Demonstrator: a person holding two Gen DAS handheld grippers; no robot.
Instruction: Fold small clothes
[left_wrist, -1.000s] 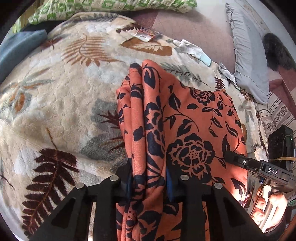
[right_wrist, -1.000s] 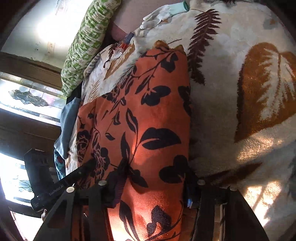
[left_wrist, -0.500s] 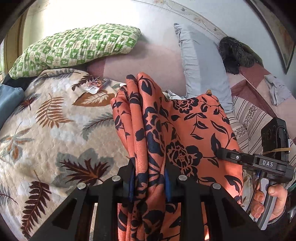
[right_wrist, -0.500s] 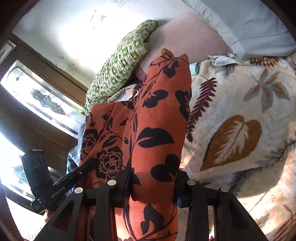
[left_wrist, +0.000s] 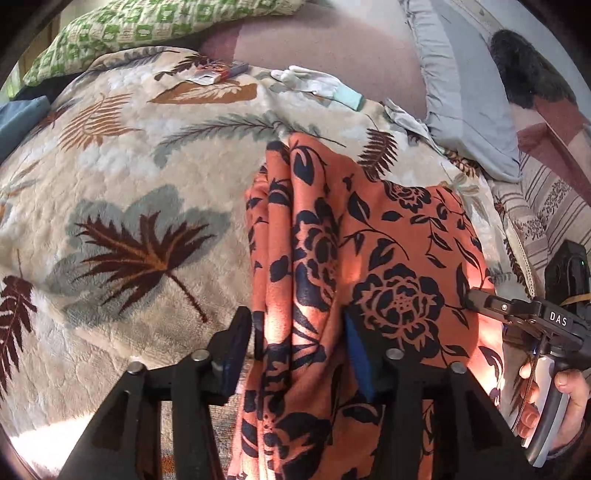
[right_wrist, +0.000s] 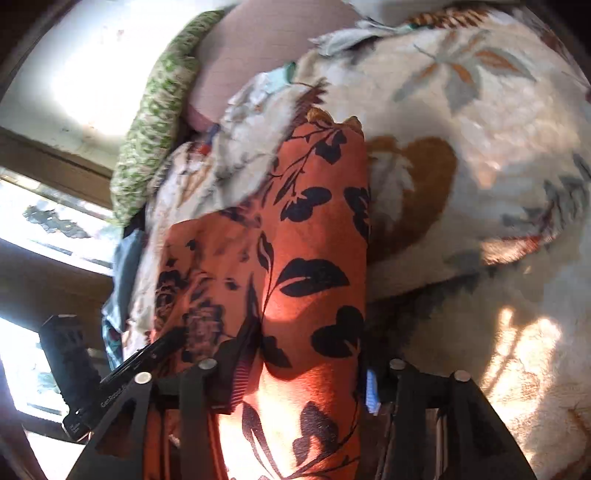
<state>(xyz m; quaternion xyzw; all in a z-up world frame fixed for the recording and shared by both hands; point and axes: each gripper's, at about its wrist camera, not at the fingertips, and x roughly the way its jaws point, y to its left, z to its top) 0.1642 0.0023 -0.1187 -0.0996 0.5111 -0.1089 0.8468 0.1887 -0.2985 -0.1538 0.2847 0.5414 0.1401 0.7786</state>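
The orange floral garment (left_wrist: 388, 251) now lies down on the leaf-patterned blanket (left_wrist: 140, 177) of the bed; half a second ago it was held up in the air in front of the pillows, so it has been lowered and laid out.

The left claw (left_wrist: 295, 354) has also changed. Its jaws stand spread, with a visible gap on either side of the bunched left edge of the cloth, where they were pinching that edge before. In the inspector's judgement the left side has just been released and this fold is laid.

The right claw (right_wrist: 299, 373) is less clear. The cloth passes between its jaws and fills the space, and the view is blurred by motion. It looks wider than a moment ago, but whether it grips or has let go cannot be told. From the left view its tip (left_wrist: 495, 304) rests at the right edge of the garment.

The garment lies in the near middle of the blanket, folded along its length, its far end pointing toward the green checked pillow (left_wrist: 155, 26) and grey pillow (left_wrist: 465, 85).

No containers are in view. Loose items at the blanket's far edge include a white glove (left_wrist: 314, 81) and a small packet (left_wrist: 210, 75), well apart from the garment.
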